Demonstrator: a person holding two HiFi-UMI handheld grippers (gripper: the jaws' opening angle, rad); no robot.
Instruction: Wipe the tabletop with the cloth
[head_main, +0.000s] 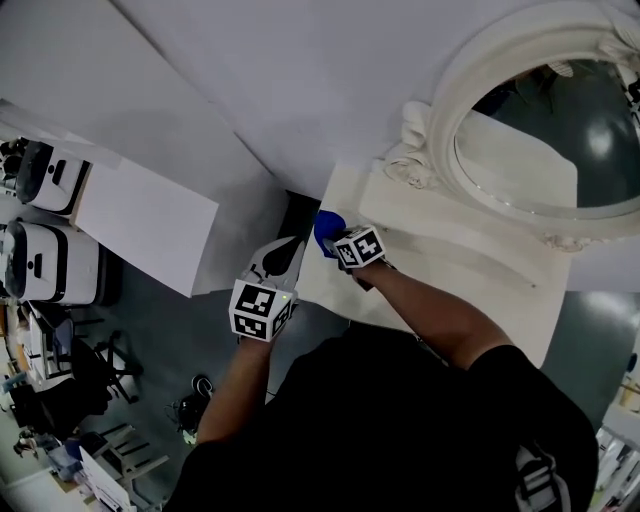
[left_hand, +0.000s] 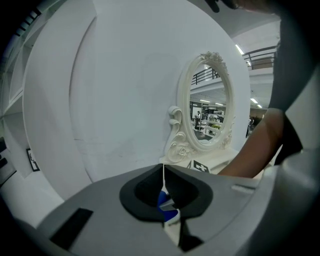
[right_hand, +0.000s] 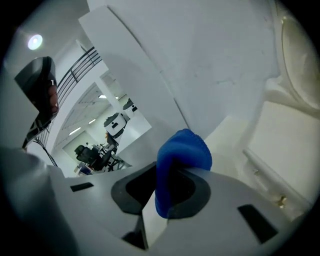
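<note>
Risk begins nearest the person, with the left gripper (head_main: 283, 252). It hangs off the near-left corner of the surface (head_main: 450, 270), its jaws pressed together on nothing. A sliver of blue shows low in their gap, which I take to be the cloth beyond them. Held idle this close to the corner, it could knock the edge if the wiping stroke sweeps back toward it.

Just beyond it, the right gripper (head_main: 338, 243) has its jaws clenched on the blue cloth (head_main: 326, 228). The cloth is bunched into a rounded wad that bulges past the jaw tips and sits over the near-left corner. Whether the wad actually presses on the surface cannot be told. As a tight lump it would probably touch only along a narrow strip, so a stroke could leave bands unwiped. If the wad is tilted too low, the hard jaws rather than the fabric could scrape the white top. A pull against friction could also drag the cloth out of so small a bite.

Farthest, the oval mirror (head_main: 470, 90) stands at the back in its ornate white frame. A long stroke to the far right could strike the frame's carved foot.

By count there are two grippers, one cloth, one surface and one mirror.
</note>
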